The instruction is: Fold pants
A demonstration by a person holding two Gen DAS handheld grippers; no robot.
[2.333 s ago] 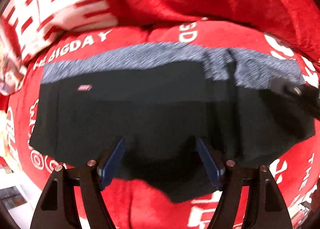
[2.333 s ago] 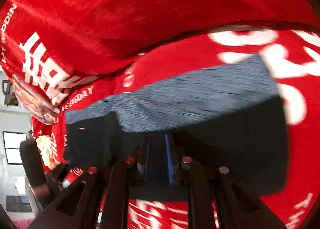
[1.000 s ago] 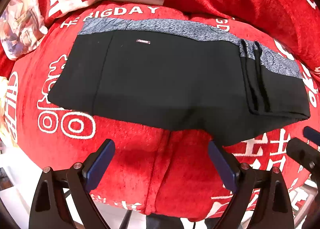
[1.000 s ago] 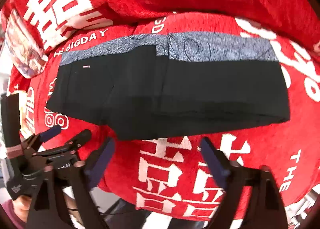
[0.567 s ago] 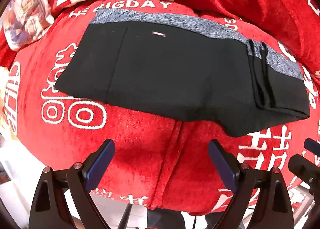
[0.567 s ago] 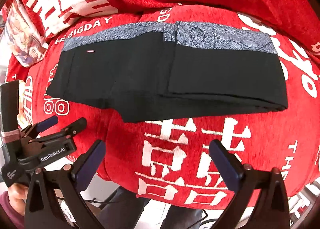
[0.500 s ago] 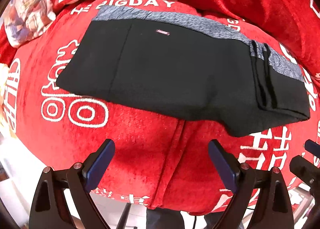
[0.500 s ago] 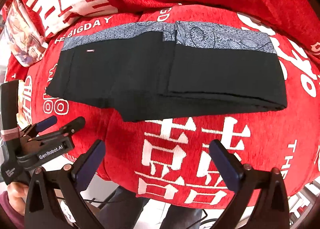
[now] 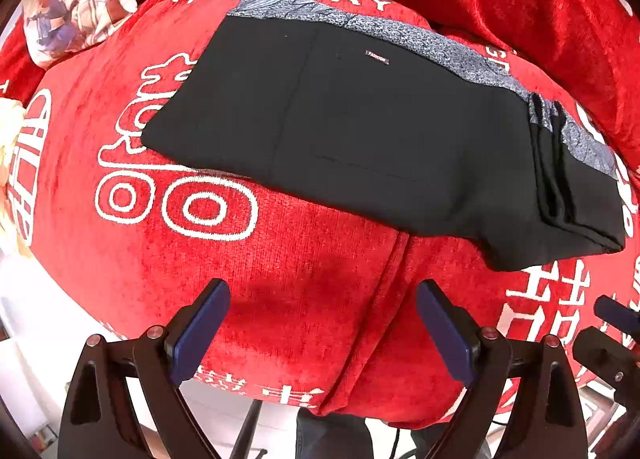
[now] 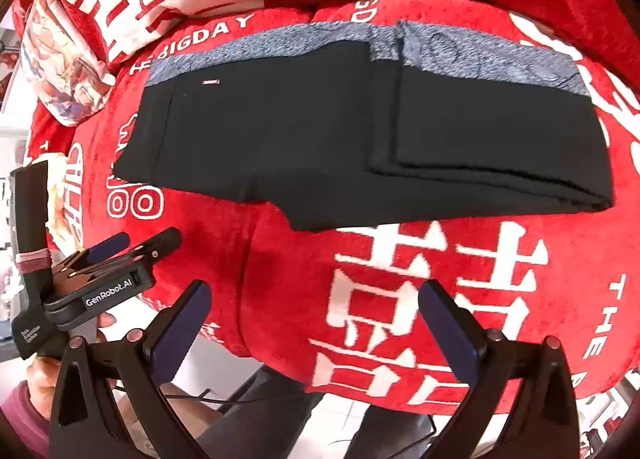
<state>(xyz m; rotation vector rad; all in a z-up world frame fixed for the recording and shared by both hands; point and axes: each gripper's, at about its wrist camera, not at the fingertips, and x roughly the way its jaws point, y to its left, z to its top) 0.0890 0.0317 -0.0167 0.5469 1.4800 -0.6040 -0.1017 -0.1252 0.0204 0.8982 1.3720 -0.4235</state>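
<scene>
Both grippers, left gripper (image 9: 322,333) and right gripper (image 10: 316,329), hang with fingers spread wide, holding nothing; black pants (image 10: 360,139) lie folded on the red cushion (image 10: 440,279) ahead of them.

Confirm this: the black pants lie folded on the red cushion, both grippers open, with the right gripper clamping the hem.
Not quite. The right gripper clamps nothing: in the right wrist view its jaws stand wide apart, short of the black pants. The pants do lie folded on the red cushion, and the left gripper is open too.
</scene>
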